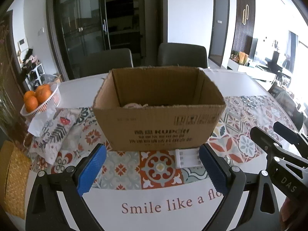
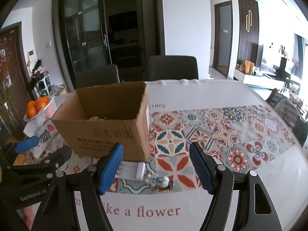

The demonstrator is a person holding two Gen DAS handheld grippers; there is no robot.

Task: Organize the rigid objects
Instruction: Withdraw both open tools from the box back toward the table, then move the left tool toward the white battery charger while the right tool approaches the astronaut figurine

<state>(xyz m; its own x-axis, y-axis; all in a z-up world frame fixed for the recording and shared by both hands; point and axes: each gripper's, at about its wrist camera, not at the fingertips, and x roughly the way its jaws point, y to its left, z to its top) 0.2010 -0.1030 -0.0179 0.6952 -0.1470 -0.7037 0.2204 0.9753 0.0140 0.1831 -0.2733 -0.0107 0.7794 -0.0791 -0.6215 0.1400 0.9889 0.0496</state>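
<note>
An open cardboard box (image 1: 159, 113) stands on the patterned table mat; it also shows in the right wrist view (image 2: 107, 123), with a pale object inside (image 1: 132, 106). A white plastic case (image 1: 187, 157) lies in front of the box; the right wrist view shows it (image 2: 132, 170) beside a small white and blue figurine (image 2: 159, 181). My left gripper (image 1: 153, 170) is open and empty, low over the mat before the box. My right gripper (image 2: 156, 170) is open and empty, with the case and figurine between its fingers' line of sight.
A white basket of oranges (image 1: 41, 100) sits at the left, with a patterned pouch (image 1: 55, 132) beside it. Two dark chairs (image 1: 182, 54) stand behind the table. The mat (image 2: 221, 134) stretches to the right. The right gripper's body shows at the left view's right edge (image 1: 279, 148).
</note>
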